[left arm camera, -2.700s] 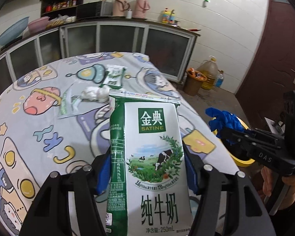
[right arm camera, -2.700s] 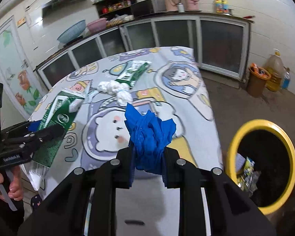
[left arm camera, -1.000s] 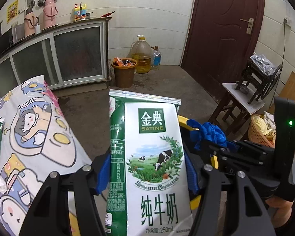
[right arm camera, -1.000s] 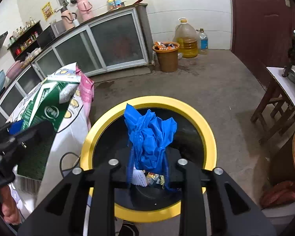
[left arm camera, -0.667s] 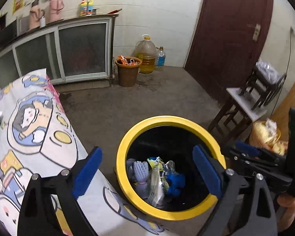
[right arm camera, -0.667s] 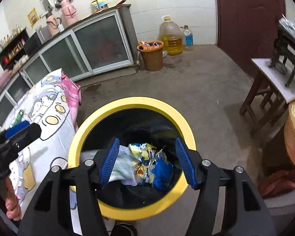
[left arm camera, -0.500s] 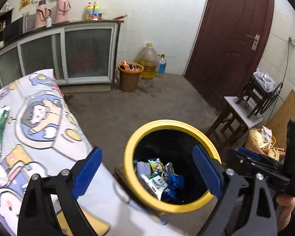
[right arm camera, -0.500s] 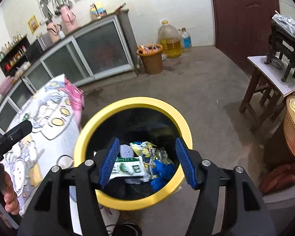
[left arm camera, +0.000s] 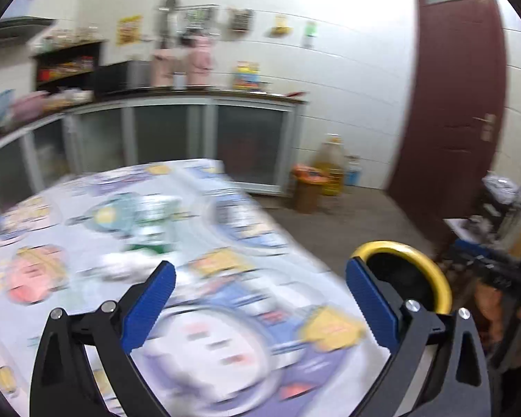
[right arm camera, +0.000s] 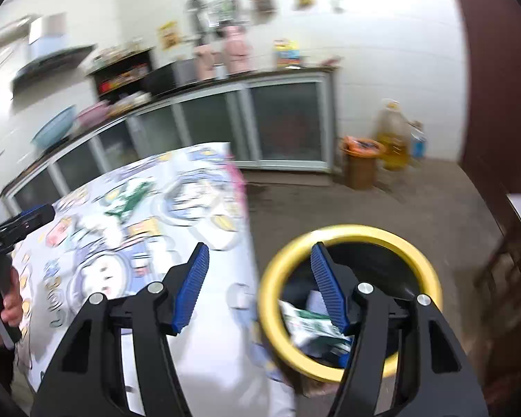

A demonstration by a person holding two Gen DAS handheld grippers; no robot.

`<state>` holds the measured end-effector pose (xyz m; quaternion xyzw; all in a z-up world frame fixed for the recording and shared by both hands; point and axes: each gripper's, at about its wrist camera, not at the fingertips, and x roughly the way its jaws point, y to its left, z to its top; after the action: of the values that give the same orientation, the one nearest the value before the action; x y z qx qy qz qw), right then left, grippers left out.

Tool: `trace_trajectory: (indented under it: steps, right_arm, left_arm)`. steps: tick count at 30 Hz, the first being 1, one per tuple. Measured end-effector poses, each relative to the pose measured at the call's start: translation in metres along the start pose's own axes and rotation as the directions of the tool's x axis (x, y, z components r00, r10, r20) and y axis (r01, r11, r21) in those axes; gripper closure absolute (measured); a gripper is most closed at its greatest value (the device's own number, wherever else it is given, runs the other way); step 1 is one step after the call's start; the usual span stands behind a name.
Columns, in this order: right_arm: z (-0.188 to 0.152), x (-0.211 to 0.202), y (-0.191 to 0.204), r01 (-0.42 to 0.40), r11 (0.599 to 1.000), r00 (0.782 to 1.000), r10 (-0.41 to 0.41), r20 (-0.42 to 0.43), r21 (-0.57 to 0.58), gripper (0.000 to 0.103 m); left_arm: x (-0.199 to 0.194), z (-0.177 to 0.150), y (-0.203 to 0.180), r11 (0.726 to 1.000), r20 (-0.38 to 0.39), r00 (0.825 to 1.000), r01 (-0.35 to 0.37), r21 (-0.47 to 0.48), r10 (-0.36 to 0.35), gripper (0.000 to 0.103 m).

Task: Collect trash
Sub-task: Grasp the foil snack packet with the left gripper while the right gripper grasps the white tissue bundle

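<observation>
We see the left claw (left arm camera: pixel 260 271) gaping wide with nothing between its blue pads, so the way ahead over the cartoon-print counter (left arm camera: pixel 225 347) lies open. A green wrapper (left arm camera: pixel 149 239) and a white wad (left arm camera: pixel 128 264), both blurred, lie in the middle of the cloth; the near part is bare. The yellow-rimmed bin (right arm camera: pixel 347 236) stands on the floor just beside the counter's edge, its mouth unobstructed, with a carton (right arm camera: pixel 305 323) inside. The right claw (right arm camera: pixel 258 255) hangs empty over that edge. Beyond the bin, open floor (right arm camera: pixel 330 201) runs to a brown bucket (right arm camera: pixel 359 163) by the cabinets.
</observation>
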<state>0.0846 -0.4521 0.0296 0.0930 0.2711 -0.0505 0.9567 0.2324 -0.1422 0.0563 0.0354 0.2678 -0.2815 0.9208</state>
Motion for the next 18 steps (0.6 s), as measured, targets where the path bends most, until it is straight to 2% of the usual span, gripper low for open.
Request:
trace_trajectory:
  steps: [3,8,13,18]
  right_arm:
    - [0.008,0.024,0.041,-0.075,0.994,0.997,0.072,-0.036,-0.079,0.044]
    - [0.016,0.07,0.119,-0.201,0.959,0.977,0.181,-0.115,-0.2,0.044]
    - [0.02,0.111,0.165,-0.276,0.93,0.952,0.229,-0.203,-0.243,0.044]
    - [0.02,0.145,0.193,-0.306,0.906,0.935,0.228,-0.271,-0.292,0.045]
  left_arm:
    - [-0.017,-0.013,0.058,0.987,-0.038,0.989,-0.147,-0.058,0.145,0.008]
    - [-0.024,-0.037,0.127,0.968,-0.117,0.972,-0.218,-0.124,0.204,0.008]
    - [-0.011,-0.048,0.162,0.966,-0.173,0.963,-0.228,-0.117,0.207,0.008]
    - [0.007,-0.046,0.18,0.965,-0.194,0.96,-0.228,-0.127,0.201,0.008]
